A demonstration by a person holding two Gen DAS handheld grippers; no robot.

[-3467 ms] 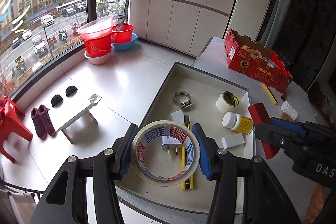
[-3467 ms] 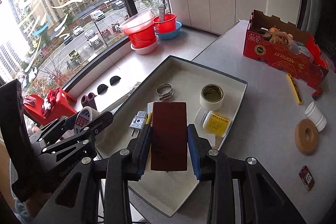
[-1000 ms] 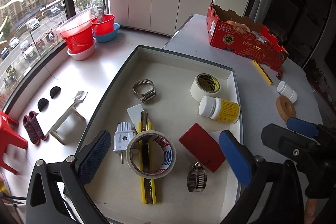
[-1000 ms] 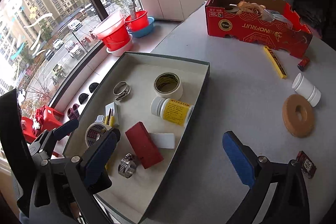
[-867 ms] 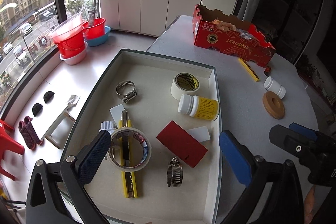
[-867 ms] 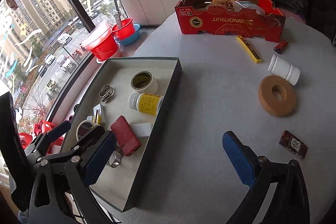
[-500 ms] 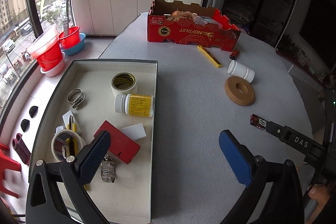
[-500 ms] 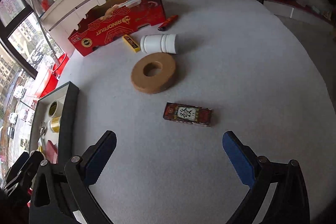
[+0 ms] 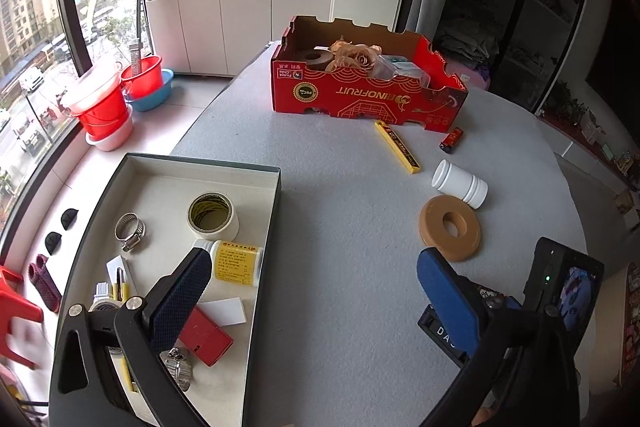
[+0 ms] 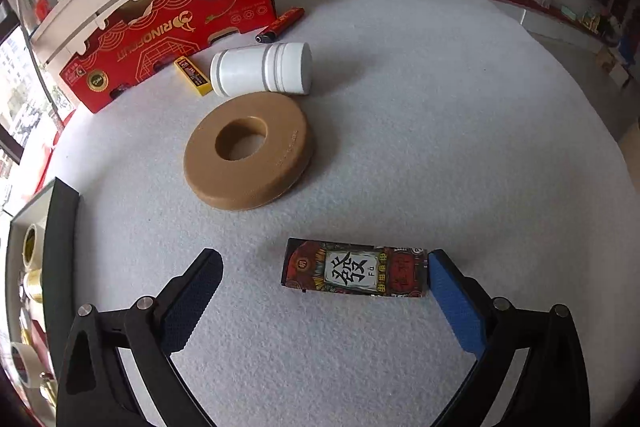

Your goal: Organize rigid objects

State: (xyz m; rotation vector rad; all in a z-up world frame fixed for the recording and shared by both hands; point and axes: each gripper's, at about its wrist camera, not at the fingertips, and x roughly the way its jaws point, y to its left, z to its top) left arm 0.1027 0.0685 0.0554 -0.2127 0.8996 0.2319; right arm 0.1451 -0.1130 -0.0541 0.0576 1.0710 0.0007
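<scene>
Now both claws stand released: the tape roll and red block held 3.5 s ago lie in the tray (image 9: 276, 187) at the worktop's left edge, so that placement is judged done. Right claw (image 10: 324, 281) has swung over to straddle the patterned small box (image 10: 354, 269), its right pad at the box's end. Left claw (image 9: 312, 283) hovers empty. Loose on the worktop (image 10: 440, 107): one tan ring (image 10: 248, 151), one white jar (image 10: 262, 69), one yellow bar (image 10: 193, 75), one lighter (image 10: 280, 23).
</scene>
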